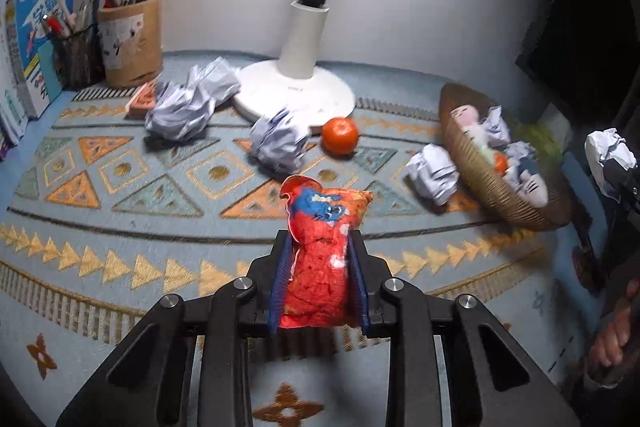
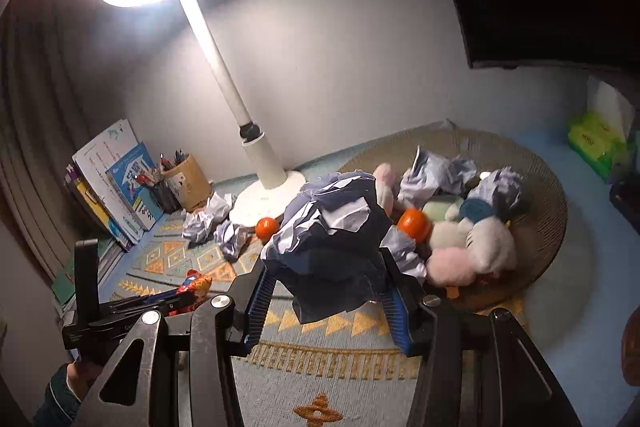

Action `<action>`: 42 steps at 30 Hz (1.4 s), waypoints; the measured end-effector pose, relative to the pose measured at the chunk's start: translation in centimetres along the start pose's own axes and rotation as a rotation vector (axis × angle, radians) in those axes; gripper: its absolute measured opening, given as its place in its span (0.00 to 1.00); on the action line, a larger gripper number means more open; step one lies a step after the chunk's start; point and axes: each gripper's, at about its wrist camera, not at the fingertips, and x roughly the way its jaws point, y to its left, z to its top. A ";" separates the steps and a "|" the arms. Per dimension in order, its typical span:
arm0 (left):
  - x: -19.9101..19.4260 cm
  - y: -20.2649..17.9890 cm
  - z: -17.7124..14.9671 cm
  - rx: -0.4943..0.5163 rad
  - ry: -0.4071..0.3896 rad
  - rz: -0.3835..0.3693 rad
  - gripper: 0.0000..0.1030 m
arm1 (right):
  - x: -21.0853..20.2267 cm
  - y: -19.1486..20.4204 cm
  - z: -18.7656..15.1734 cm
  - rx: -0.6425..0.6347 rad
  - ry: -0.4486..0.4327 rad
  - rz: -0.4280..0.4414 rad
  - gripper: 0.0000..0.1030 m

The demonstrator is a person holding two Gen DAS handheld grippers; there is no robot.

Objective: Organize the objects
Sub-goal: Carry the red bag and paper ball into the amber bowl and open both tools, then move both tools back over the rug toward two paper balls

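My left gripper (image 1: 318, 241) is shut on a crumpled red snack wrapper (image 1: 320, 259), which stands up between the blue pads above the patterned mat (image 1: 120, 227). The right wrist view shows that wrapper (image 2: 197, 285) low at the left. My right gripper (image 2: 325, 263) is shut on a crumpled paper ball (image 2: 332, 227), held in front of the woven basket (image 2: 552, 211). The basket (image 1: 480, 187) holds plush toys, paper balls and an orange. Three more paper balls (image 1: 188, 103) (image 1: 278, 143) (image 1: 432, 171) and a loose orange (image 1: 340, 135) lie on the mat.
A white desk lamp (image 1: 296, 87) stands at the back middle, lit. Two pen holders (image 1: 132, 43) and leaning books (image 1: 40, 39) fill the back left, with an orange eraser (image 1: 141, 101) beside them. A green tissue pack (image 2: 596, 143) sits at the far right. A hand (image 1: 616, 339) shows at the right edge.
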 end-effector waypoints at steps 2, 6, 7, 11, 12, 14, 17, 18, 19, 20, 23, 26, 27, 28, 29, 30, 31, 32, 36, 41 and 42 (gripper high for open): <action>-0.8 -2.6 2.1 0.036 -0.053 -0.061 0.24 | -1.3 -0.8 2.4 -0.006 -0.057 -0.033 0.47; -0.2 -8.4 6.3 0.094 -0.103 -0.202 0.24 | -1.6 -3.1 5.9 0.007 -0.114 -0.109 0.47; 0.3 -9.9 7.0 0.112 -0.114 -0.222 0.24 | -1.1 -3.8 6.4 0.019 -0.110 -0.124 0.47; 3.2 -14.8 8.7 0.200 -0.122 -0.246 0.24 | 2.4 -6.5 7.5 0.081 -0.056 -0.176 0.47; 3.8 -15.7 8.8 0.228 -0.131 -0.247 0.26 | 3.3 -7.1 7.6 0.093 -0.037 -0.174 0.47; 5.2 -16.9 8.9 0.265 -0.127 -0.246 0.39 | 5.2 -8.1 7.7 0.096 0.016 -0.182 0.50; 6.8 -16.8 9.1 0.229 -0.064 -0.267 0.44 | 6.8 -9.0 7.2 0.091 0.081 -0.219 0.64; 6.9 -16.3 8.8 0.206 -0.057 -0.269 0.44 | 6.8 -9.2 6.9 0.095 0.095 -0.230 0.64; 6.8 -15.8 8.5 0.189 -0.056 -0.270 0.44 | 6.5 -9.4 6.5 0.101 0.102 -0.232 0.64; 6.4 -15.2 8.1 0.176 -0.054 -0.272 0.44 | 5.9 -9.6 6.1 0.109 0.098 -0.224 0.64; 4.4 -13.0 6.5 0.142 -0.060 -0.272 0.44 | 3.7 -10.1 5.0 0.144 0.084 -0.200 0.64; 1.2 -10.9 4.4 0.139 -0.097 -0.212 0.44 | 1.7 -9.5 3.9 0.191 0.069 -0.145 0.65; 0.1 -9.9 3.7 0.140 -0.110 -0.192 0.44 | 1.1 -9.0 3.6 0.195 0.061 -0.119 0.65; -1.2 -9.0 3.0 0.140 -0.127 -0.169 0.44 | 0.6 -8.1 3.3 0.195 0.057 -0.100 0.65; -2.4 -8.1 2.3 0.138 -0.145 -0.141 0.45 | 0.3 -7.1 3.0 0.187 0.057 -0.079 0.65; -3.5 -7.2 1.5 0.134 -0.159 -0.112 0.47 | 0.0 -5.7 2.6 0.170 0.061 -0.055 0.65; -4.6 -6.1 0.7 0.123 -0.169 -0.084 0.55 | 0.0 -4.3 2.2 0.148 0.067 -0.032 0.65; -5.5 -5.0 0.0 0.105 -0.178 -0.058 0.71 | 0.0 -2.8 1.7 0.123 0.076 -0.010 0.65; -8.7 0.4 -2.4 -0.004 -0.247 0.007 0.91 | 1.2 3.2 -1.3 0.039 0.126 0.060 0.67; -7.4 5.1 -5.0 -0.053 -0.241 0.264 0.91 | 5.0 8.1 -6.7 -0.035 0.182 0.066 0.84; -6.6 5.7 -5.5 -0.055 -0.220 0.279 0.91 | 5.8 8.6 -7.8 -0.057 0.180 0.054 0.84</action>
